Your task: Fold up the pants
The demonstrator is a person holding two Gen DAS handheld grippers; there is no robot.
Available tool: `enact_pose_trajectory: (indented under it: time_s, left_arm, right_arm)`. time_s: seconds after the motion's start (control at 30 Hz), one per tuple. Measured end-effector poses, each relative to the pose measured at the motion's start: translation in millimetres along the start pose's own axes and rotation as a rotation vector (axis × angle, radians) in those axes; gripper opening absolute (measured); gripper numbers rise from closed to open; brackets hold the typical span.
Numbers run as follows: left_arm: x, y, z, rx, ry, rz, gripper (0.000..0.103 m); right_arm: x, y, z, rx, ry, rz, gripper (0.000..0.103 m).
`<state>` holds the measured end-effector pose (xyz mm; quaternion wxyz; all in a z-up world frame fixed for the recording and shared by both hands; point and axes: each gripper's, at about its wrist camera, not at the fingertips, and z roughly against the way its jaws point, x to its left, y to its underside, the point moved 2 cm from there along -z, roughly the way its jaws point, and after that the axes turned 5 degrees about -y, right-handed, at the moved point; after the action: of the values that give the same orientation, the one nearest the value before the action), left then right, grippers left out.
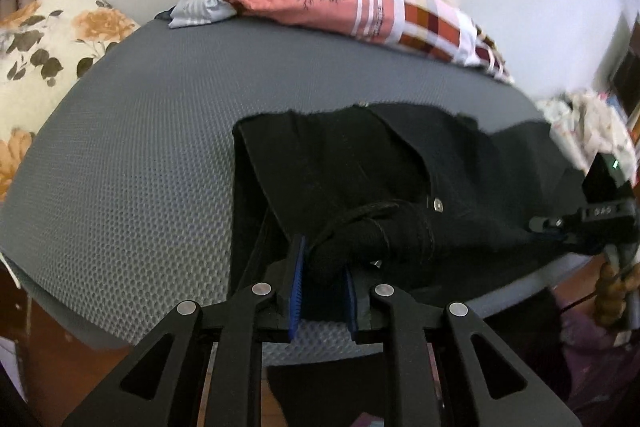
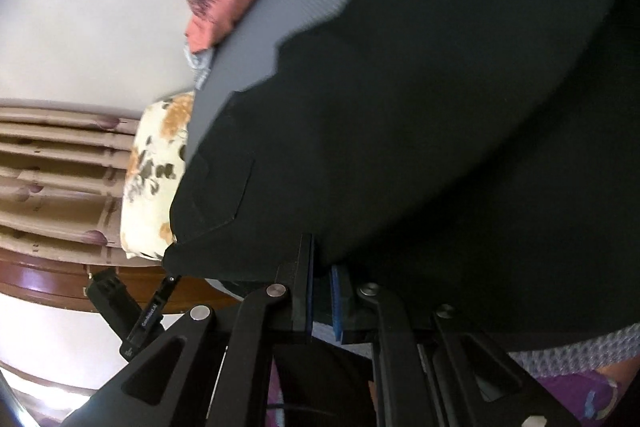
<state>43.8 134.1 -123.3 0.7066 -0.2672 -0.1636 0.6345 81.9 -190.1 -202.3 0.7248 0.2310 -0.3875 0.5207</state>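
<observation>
Black pants point(image 1: 360, 163) lie on the grey mesh mattress point(image 1: 132, 147), waist end toward me, a metal button point(image 1: 438, 204) showing. My left gripper point(image 1: 322, 267) is shut on a bunched fold of the waistband between its blue pads point(image 1: 297, 279). In the right wrist view the pants point(image 2: 420, 115) fill most of the frame, lifted and draped, back pocket point(image 2: 220, 191) visible. My right gripper point(image 2: 322, 287) is shut on the pants' edge. The right gripper also shows in the left wrist view point(image 1: 580, 223) at the right, holding the cloth.
A pile of pink, striped and checked clothes point(image 1: 360, 3) lies at the mattress's far edge. A floral pillow point(image 1: 44, 55) sits at the left. More light cloth point(image 1: 588, 123) lies at the right. The mattress's front edge is right below my left gripper.
</observation>
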Motion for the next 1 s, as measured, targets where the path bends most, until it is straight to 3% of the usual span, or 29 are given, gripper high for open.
enact_pose_trajectory:
  time_s: [0.1, 0.23, 0.3, 0.37, 0.53, 0.67, 0.8, 0.87, 1.0]
  left_arm:
    - [-1, 6, -6, 0.003, -0.03, -0.031, 0.02]
    - [-1, 10, -3, -0.001, -0.127, -0.067, 0.034]
    - [2, 10, 5, -0.015, -0.158, -0.065, 0.045]
    - [6, 8, 19, -0.052, -0.235, -0.063, 0.062]
    - [23, -4, 64, -0.164, -0.356, -0.014, 0.065]
    - [3, -22, 89, -0.219, -0.245, -0.014, 0.068]
    - [-52, -22, 47, -0.094, -0.036, -0.111, 0.068]
    - [-78, -13, 15, 0.01, 0.005, -0.181, 0.068]
    - [-98, 9, -27, 0.153, 0.066, -0.216, 0.064]
  right_arm:
    - [-3, 4, -6, 0.01, 0.008, 0.002, 0.008]
    - [-3, 10, -3, 0.008, 0.021, 0.02, 0.008]
    - [-4, 10, -4, 0.007, 0.021, 0.016, 0.008]
    - [-5, 9, -4, 0.007, 0.021, 0.02, 0.008]
    - [-8, 11, -1, 0.011, 0.009, 0.024, 0.008]
    - [-8, 13, 1, 0.009, -0.01, 0.027, 0.008]
    - [-8, 15, 3, -0.009, -0.104, 0.034, 0.009]
    - [-9, 15, 6, -0.023, -0.133, 0.042, 0.01]
    - [-14, 10, 18, -0.061, -0.162, 0.062, 0.016]
